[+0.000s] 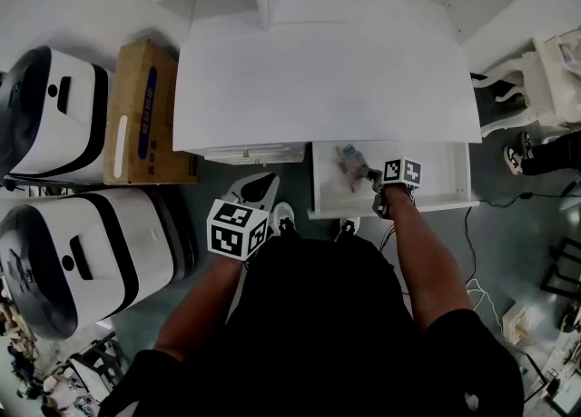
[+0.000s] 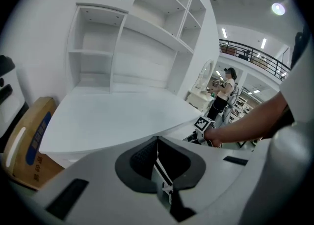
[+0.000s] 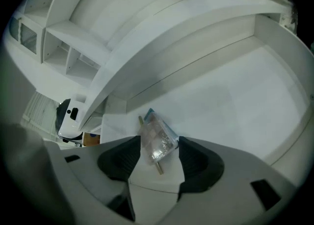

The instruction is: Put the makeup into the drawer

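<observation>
White desk (image 1: 327,70) fills the far half of the head view. Its drawer (image 1: 454,190) stands open at near right, with the right gripper (image 1: 370,175) reaching in beside the makeup packet (image 1: 349,163).

Left gripper view: left gripper (image 2: 158,158) clenched, empty, well left of the drawer.

Right gripper view: jaws spread, packet lying on the drawer floor between them, released. Placing looks done. Next: withdraw without dragging the packet.

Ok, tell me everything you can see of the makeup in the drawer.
The makeup is a small clear plastic packet, glossy and crinkled, with a blue edge at its far end and a thin tan stick poking out at both ends. It lies flat and slanted on the white floor of the open drawer, near the front left corner. The right gripper straddles it with jaws apart; whether a pad touches it is unclear.
</observation>
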Tool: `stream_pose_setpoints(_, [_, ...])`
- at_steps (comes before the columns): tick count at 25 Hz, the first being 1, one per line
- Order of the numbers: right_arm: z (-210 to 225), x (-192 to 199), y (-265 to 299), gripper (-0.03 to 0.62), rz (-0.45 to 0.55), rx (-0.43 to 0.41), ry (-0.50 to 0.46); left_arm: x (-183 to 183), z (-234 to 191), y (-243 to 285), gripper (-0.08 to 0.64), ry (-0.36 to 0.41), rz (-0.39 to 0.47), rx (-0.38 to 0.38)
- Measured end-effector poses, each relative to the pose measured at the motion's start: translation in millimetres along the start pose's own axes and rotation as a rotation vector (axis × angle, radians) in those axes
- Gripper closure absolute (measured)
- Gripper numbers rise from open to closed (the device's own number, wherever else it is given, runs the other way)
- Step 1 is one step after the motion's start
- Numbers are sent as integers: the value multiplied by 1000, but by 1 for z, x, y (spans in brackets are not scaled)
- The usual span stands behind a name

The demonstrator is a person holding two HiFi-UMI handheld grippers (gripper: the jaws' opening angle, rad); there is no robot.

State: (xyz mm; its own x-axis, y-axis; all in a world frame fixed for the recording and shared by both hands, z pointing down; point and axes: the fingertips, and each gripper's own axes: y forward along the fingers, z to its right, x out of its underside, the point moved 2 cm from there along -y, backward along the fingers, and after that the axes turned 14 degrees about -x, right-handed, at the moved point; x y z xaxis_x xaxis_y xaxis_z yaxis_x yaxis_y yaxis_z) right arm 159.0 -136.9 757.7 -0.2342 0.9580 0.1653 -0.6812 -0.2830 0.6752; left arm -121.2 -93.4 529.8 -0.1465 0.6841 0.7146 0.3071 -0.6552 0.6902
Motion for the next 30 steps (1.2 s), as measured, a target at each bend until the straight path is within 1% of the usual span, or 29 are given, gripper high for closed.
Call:
stream_pose_setpoints(4, [-3,0,-8,341,22,42,-37,0,-4,-2,549,23,7,28])
stream_pose_setpoints(7, [-10,-4,-15,341,98,40,-54,0,-8,-4,549,41,9,49])
stream_pose_setpoints(10, [-30,-12,-28,341,226,-20,-51,2,-12,-5,549,64,7,76])
stream_pose_setpoints(13, [-53,-19,-50,342,374,-72,-56,1,-15,-5,549,94,9,107])
stream_pose_setpoints(16, [-86,-20,-82,346,541,-157,-87,-3,-14,-6,549,122,18,143])
stream_pose_setpoints(17, [-98,-17,-94,373,591,-184,-99,-5,-13,-6,549,130,22,156])
stream_pose_setpoints(19, [-121,-8,-112,522,658,-218,-125,-8,-11,-7,549,149,33,176])
stream_pose_setpoints(21, [-144,1,-123,550,681,-261,-158,-12,-9,-9,549,164,48,186])
stream_pose_setpoints(24, [-181,14,-133,563,671,-342,-237,-17,-2,-16,549,163,69,191])
stream_pose_setpoints(28, [-222,30,-146,563,631,-355,-415,-14,14,-29,549,149,91,192])
stream_pose_setpoints(30, [-236,37,-154,563,619,-354,-481,-11,22,-34,549,137,99,186])
